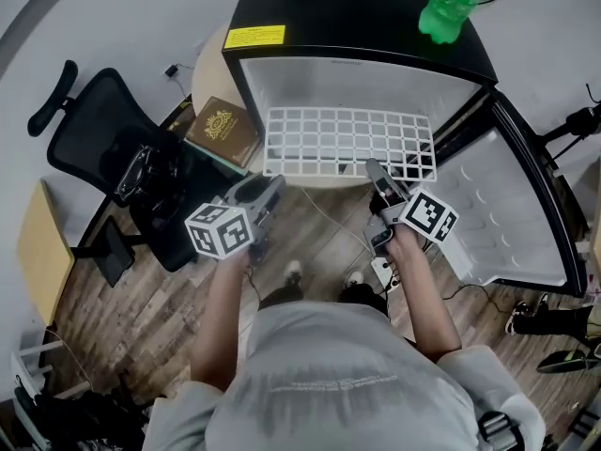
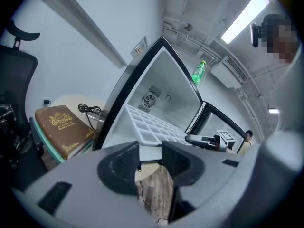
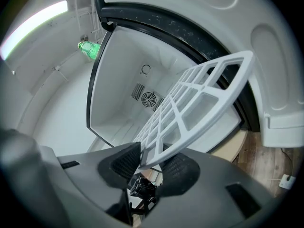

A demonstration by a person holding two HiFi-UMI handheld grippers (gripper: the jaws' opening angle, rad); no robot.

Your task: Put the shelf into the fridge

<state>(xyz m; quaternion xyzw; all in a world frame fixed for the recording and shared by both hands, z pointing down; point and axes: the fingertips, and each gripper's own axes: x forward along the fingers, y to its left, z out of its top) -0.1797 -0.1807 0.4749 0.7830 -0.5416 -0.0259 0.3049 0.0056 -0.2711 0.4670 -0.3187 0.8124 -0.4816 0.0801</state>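
A white grid shelf (image 1: pixel 347 144) lies level in the open mini fridge (image 1: pixel 357 26), its front edge sticking out toward me. My right gripper (image 1: pixel 376 172) reaches that front edge near its right end. In the right gripper view the shelf's (image 3: pixel 190 108) corner sits between the spread jaws of the right gripper (image 3: pixel 151 163), resting against a pad without a visible squeeze. My left gripper (image 1: pixel 268 191) hovers just short of the shelf's left front corner. In the left gripper view the jaws of the left gripper (image 2: pixel 150 153) stand apart with only floor between them, the shelf (image 2: pixel 152 125) just beyond.
The fridge door (image 1: pixel 507 214) hangs open at the right. A green bottle (image 1: pixel 451 3) stands on the fridge top. A brown book (image 1: pixel 223 130) lies on a round table to the left, beside a black office chair (image 1: pixel 122 167). Cables trail on the wooden floor.
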